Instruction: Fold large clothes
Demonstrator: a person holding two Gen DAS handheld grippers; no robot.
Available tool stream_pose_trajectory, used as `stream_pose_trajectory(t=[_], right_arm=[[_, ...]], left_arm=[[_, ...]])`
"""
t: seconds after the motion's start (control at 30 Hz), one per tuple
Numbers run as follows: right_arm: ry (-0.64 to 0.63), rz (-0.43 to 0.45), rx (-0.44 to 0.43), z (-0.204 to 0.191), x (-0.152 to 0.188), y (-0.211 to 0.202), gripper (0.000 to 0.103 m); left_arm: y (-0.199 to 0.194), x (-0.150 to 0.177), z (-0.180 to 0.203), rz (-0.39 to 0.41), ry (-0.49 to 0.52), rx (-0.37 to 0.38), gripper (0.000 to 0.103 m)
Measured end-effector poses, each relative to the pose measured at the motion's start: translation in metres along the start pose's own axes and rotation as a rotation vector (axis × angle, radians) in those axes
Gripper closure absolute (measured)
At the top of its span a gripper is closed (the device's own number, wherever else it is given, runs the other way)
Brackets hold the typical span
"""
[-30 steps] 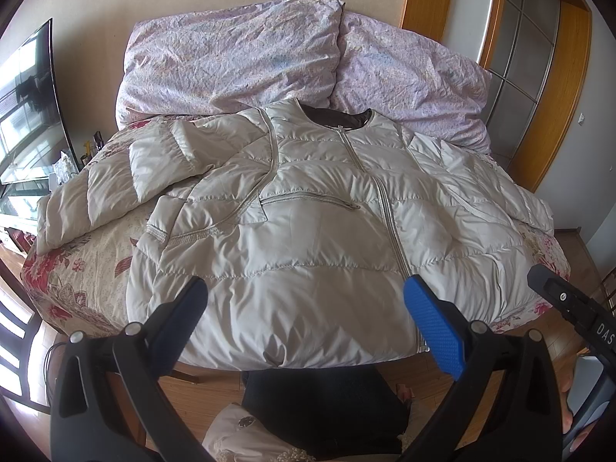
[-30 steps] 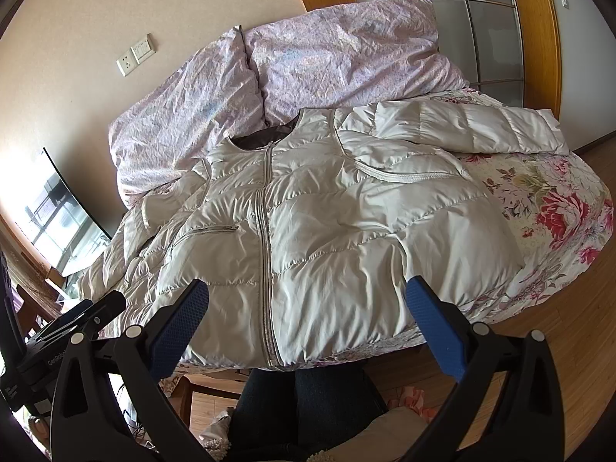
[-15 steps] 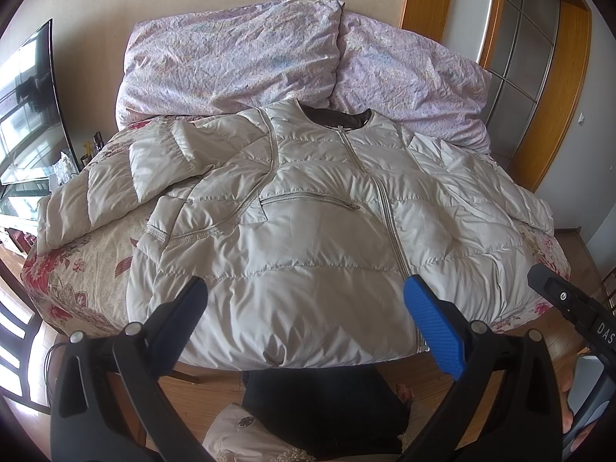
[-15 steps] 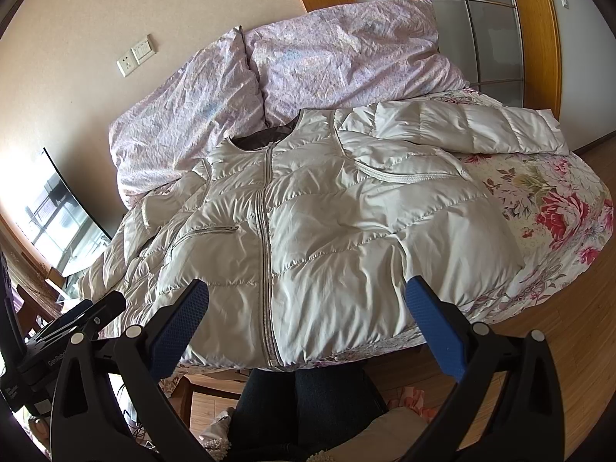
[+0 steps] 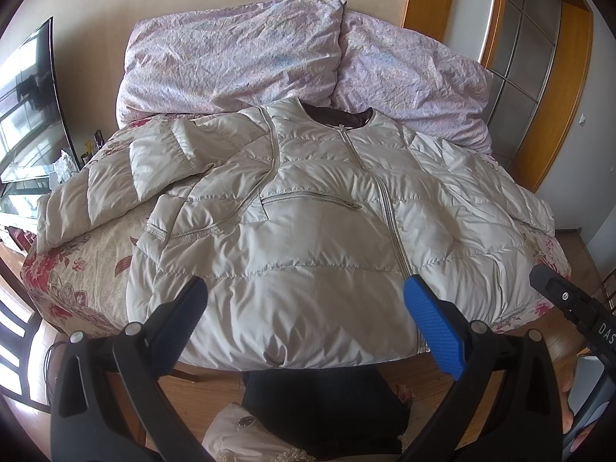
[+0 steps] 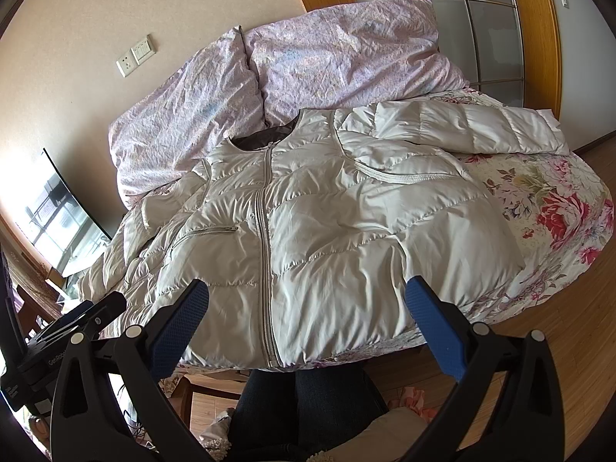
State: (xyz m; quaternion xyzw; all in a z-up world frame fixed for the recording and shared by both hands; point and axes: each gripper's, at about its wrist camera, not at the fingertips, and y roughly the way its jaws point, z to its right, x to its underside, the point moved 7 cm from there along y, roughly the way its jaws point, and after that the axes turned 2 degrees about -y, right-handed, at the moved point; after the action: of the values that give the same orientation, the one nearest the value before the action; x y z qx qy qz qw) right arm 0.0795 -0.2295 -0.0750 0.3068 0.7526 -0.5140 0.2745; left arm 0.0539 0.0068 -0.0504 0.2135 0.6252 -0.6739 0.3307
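Quilted down jacket (image 5: 308, 238) spread face-up, zipped, on the floral bedspread (image 5: 77, 269), hem at the near edge for easy reach. Sleeves out sideways (neither folded in yet). Left gripper (image 5: 304, 308) and right gripper (image 6: 306, 304) both gaping wide, empty, poised short of the hem.
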Motion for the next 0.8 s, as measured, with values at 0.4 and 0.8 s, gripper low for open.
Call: stream_pose_trajectory(t=[0.4,0.8], right_arm=[[-0.002,0.001,-0.003,-0.0051,-0.0025,0.0032,0.001],[0.004,0.002,-0.006,0.001,-0.0017,0.0007,0.001]], left_arm=[[0.0006,-0.0004,-0.0008,0.0,-0.002,0.0,0.002],[-0.0024,0.0008,-0.0004,-0.001,-0.002,0.0,0.002]])
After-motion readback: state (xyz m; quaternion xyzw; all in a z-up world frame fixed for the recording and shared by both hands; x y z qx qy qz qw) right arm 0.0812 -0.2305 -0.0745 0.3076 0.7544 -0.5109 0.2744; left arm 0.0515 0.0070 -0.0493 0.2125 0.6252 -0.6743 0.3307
